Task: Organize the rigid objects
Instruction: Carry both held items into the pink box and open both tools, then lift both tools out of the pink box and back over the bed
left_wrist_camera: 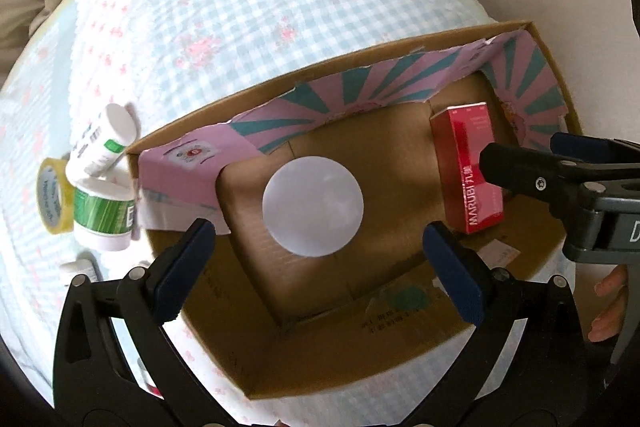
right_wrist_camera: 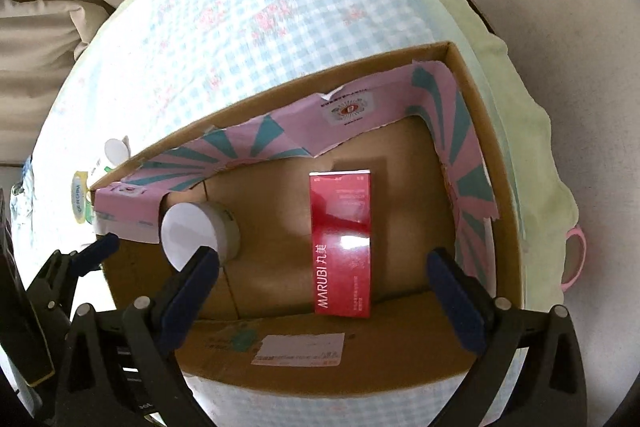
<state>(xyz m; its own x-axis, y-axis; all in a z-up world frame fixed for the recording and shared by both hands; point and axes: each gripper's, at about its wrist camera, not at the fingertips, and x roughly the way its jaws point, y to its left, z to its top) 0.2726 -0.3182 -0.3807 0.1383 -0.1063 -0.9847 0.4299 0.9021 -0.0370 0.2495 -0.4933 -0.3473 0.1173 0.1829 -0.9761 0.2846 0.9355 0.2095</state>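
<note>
An open cardboard box (left_wrist_camera: 400, 359) (right_wrist_camera: 400, 375) lined with pink and teal paper sits on a checked cloth. Inside lie a red MARUBI carton (left_wrist_camera: 470, 167) (right_wrist_camera: 342, 243) and a white-lidded jar (left_wrist_camera: 313, 206) (right_wrist_camera: 198, 227). My left gripper (left_wrist_camera: 320, 267) is open above the jar, not touching it. My right gripper (right_wrist_camera: 324, 287) is open above the near end of the red carton; its fingers (left_wrist_camera: 516, 167) also show in the left wrist view, beside the carton.
Left of the box stand a white bottle (left_wrist_camera: 106, 139), a white and green jar (left_wrist_camera: 104, 215) and a roll of yellow tape (left_wrist_camera: 54, 201). More small items (left_wrist_camera: 80, 269) lie near the left gripper. A pink-handled thing (right_wrist_camera: 576, 259) lies beyond the box's right wall.
</note>
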